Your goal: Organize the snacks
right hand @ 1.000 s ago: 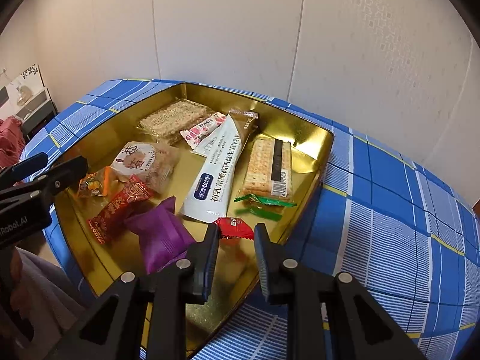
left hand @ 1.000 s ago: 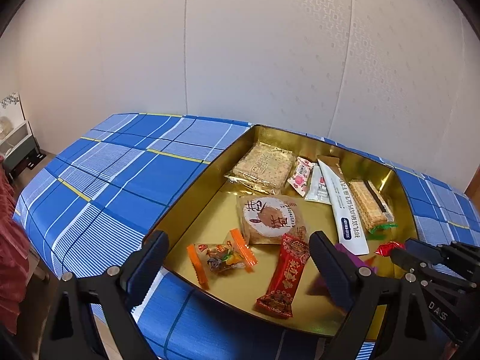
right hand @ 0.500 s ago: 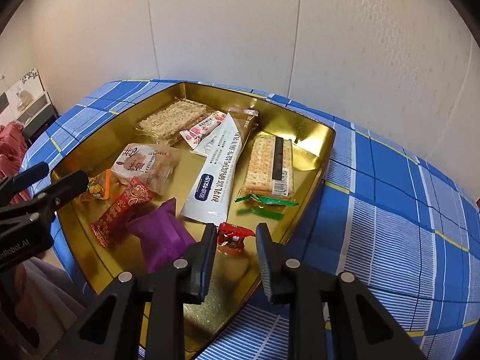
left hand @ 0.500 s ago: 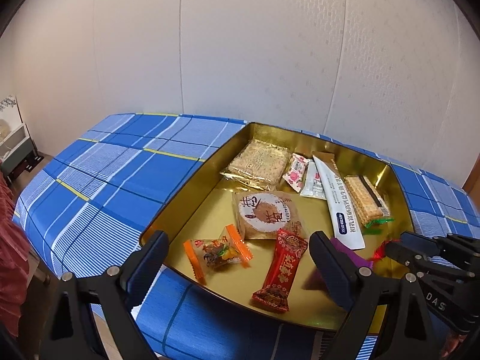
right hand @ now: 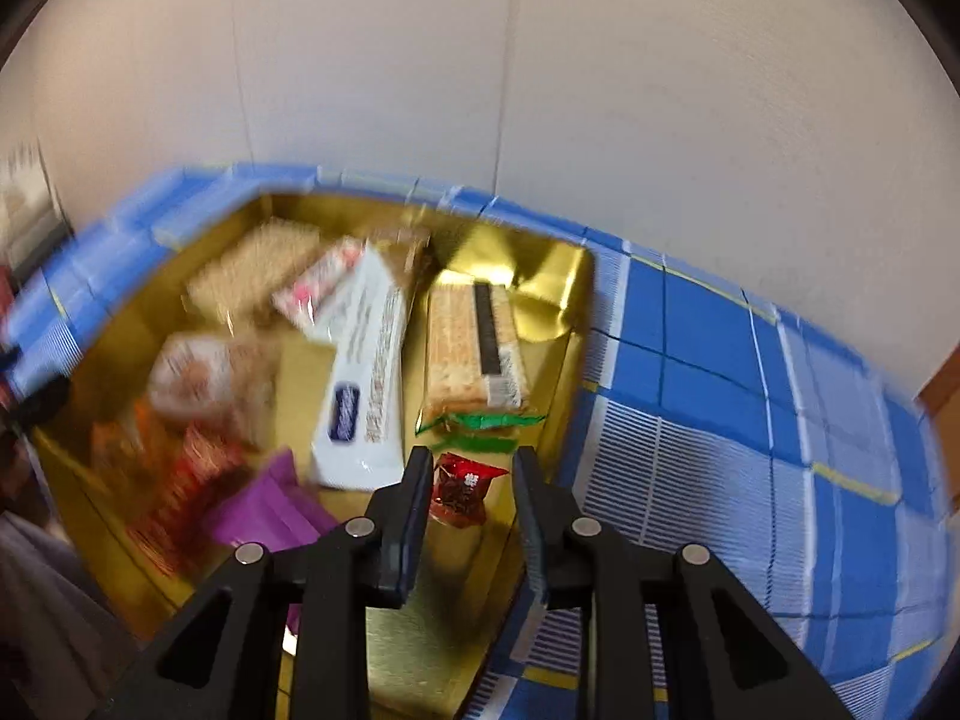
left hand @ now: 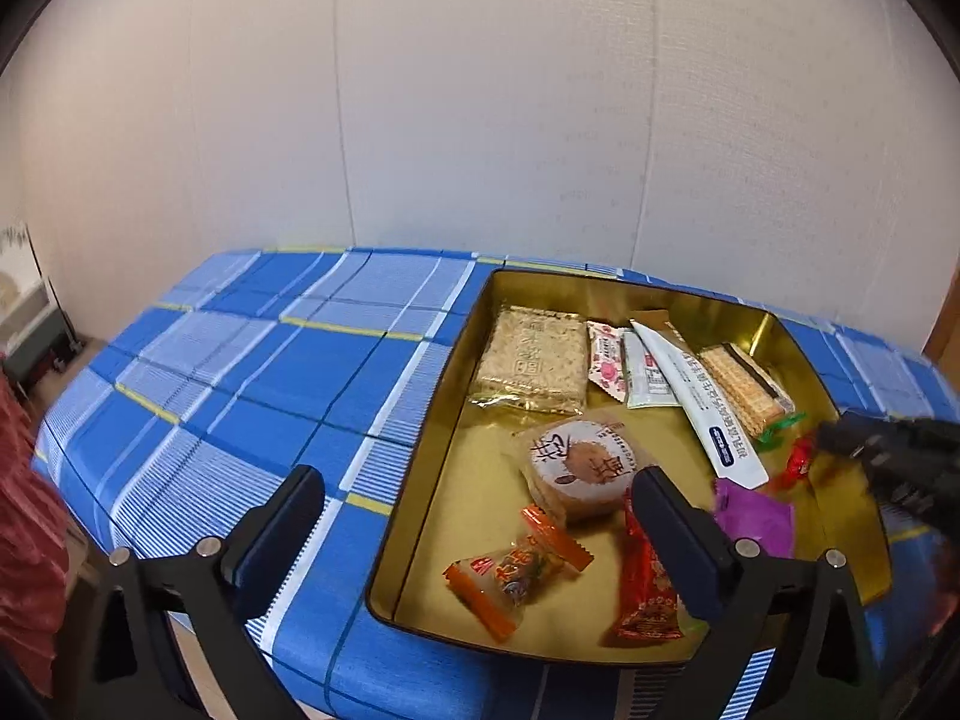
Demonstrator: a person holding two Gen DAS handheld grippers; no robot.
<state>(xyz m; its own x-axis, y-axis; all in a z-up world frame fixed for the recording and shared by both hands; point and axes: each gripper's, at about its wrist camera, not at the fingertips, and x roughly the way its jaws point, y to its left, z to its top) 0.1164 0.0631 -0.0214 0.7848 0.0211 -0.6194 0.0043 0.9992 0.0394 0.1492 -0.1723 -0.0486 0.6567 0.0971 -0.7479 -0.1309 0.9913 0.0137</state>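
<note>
A gold tray [left hand: 432, 420] on the blue checked cloth holds several wrapped snacks. Among them are a sesame cracker pack [left hand: 531, 360], a round pastry [left hand: 579, 462], an orange candy [left hand: 516, 570], a red packet [left hand: 645, 582], a purple packet [left hand: 756, 516] and a long white pack [left hand: 702, 402]. My left gripper [left hand: 480, 510] hovers over the tray's near left corner, jaws opening wide, holding nothing. My right gripper [right hand: 471, 462] is at the tray's [right hand: 558, 360] right end. Its jaws are opening, and the small red candy [right hand: 462, 486] lies loose in the tray between the tips, beside the green candy [right hand: 486, 420].
The blue checked cloth [left hand: 252, 396] covers the table left of the tray and also to its right [right hand: 720, 408]. A white wall [left hand: 480, 120] stands close behind. The table's left edge drops toward low furniture [left hand: 30, 330] and red fabric [left hand: 24, 570].
The right jaws have spread apart and let go of the small red candy, which now rests in the tray. The right view is blurred by motion. The left jaws stand slightly wider.
</note>
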